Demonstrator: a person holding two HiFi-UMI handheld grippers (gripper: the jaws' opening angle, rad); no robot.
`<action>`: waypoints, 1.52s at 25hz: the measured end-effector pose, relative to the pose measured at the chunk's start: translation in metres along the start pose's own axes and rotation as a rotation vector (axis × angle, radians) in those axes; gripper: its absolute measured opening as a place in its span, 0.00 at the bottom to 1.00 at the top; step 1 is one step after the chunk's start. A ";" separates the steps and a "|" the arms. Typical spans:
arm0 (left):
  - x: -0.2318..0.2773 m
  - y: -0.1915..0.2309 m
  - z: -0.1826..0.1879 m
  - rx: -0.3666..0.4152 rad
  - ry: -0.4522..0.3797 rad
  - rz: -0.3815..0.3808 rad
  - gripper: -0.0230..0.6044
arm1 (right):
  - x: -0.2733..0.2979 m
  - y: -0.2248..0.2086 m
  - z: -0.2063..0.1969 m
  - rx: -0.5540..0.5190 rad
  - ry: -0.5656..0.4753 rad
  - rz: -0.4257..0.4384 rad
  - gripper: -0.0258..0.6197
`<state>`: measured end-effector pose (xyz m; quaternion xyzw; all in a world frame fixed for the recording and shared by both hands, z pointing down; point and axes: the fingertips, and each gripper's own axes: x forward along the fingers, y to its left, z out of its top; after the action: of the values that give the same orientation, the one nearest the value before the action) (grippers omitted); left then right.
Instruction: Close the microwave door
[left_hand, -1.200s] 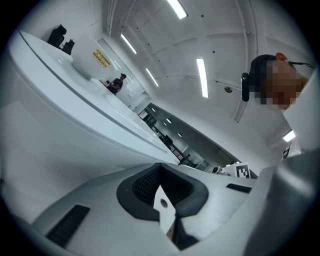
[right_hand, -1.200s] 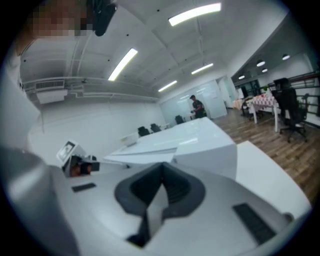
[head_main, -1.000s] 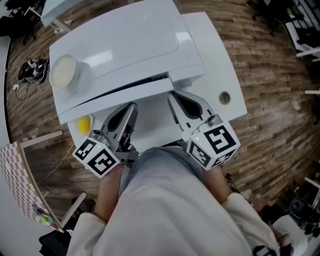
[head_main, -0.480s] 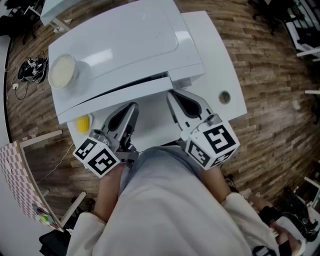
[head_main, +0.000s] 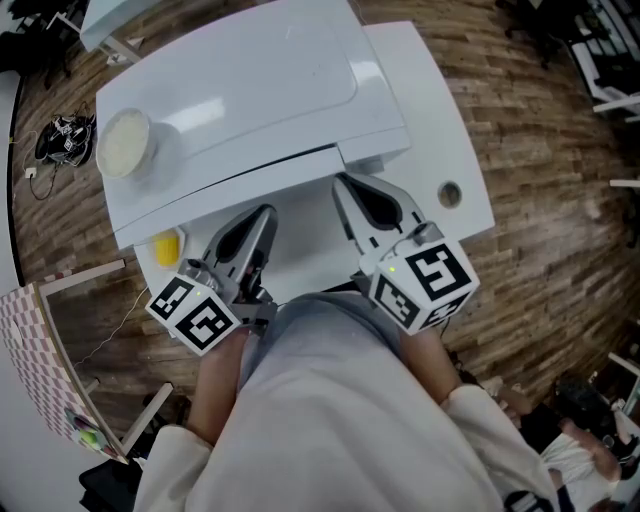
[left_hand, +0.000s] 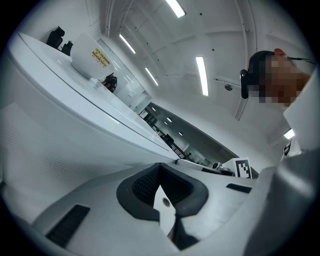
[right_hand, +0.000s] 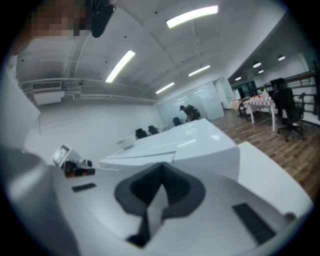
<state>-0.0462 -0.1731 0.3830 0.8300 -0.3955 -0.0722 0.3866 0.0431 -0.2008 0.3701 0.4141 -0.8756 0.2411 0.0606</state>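
Note:
The white microwave (head_main: 250, 90) stands on a white table (head_main: 435, 120), seen from above. Its door (head_main: 235, 188) is the front slab, with a thin dark slit between it and the body. My left gripper (head_main: 262, 215) points at the door's lower front, jaws closed together with nothing between them. My right gripper (head_main: 345, 187) is also shut and empty, its tip close under the door's right end. In the left gripper view the left gripper (left_hand: 160, 175) faces the microwave's white wall (left_hand: 60, 135). The right gripper (right_hand: 161, 175) looks over the microwave's top (right_hand: 185, 137).
A round white tub (head_main: 125, 143) sits on the microwave's top at the left. A yellow object (head_main: 167, 247) lies on the table by the left gripper. The table has a cable hole (head_main: 448, 194). A chequered board (head_main: 30, 330) and cables (head_main: 65, 135) are on the wooden floor.
The right gripper's marker cube has shifted very slightly to the left. The microwave, its door and the left gripper look unchanged.

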 end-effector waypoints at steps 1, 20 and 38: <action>0.000 0.000 0.000 0.000 0.000 0.001 0.06 | 0.000 0.000 0.000 0.000 -0.001 0.001 0.07; -0.004 -0.015 -0.004 0.042 -0.009 -0.016 0.06 | -0.005 0.011 -0.003 -0.072 0.011 0.039 0.07; -0.009 -0.053 -0.031 0.104 0.042 -0.062 0.06 | -0.067 0.031 -0.007 -0.062 -0.010 0.149 0.07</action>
<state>-0.0069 -0.1281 0.3662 0.8622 -0.3646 -0.0459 0.3485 0.0625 -0.1341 0.3438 0.3467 -0.9114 0.2158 0.0511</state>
